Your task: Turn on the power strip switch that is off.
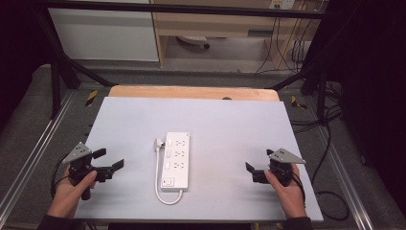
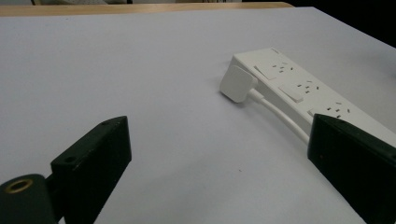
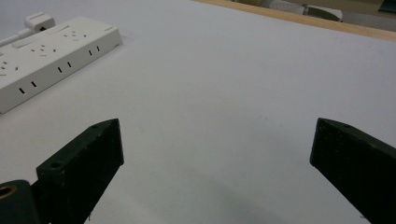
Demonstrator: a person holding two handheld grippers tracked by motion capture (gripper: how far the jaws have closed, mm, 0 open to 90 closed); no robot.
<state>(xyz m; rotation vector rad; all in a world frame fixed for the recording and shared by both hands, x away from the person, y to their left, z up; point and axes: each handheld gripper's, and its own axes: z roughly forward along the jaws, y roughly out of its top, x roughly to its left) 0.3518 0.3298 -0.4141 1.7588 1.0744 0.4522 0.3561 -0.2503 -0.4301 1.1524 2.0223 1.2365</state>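
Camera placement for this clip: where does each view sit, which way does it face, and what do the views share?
High view: above the person's side, looking forward and down on the table; both hands, left tongs and right tongs enter at the bottom.
Left gripper view: rides the left tongs, facing the power strip and its plug; jaws wide apart.
Right gripper view: rides the right tongs, facing the table's far edge; jaws wide apart.
Shared: all three show the power strip.

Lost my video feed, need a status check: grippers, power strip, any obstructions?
Left gripper open, right gripper open, both empty. Power strip flat mid-table, its plug lying beside it, unplugged. Nothing between grippers and strip.
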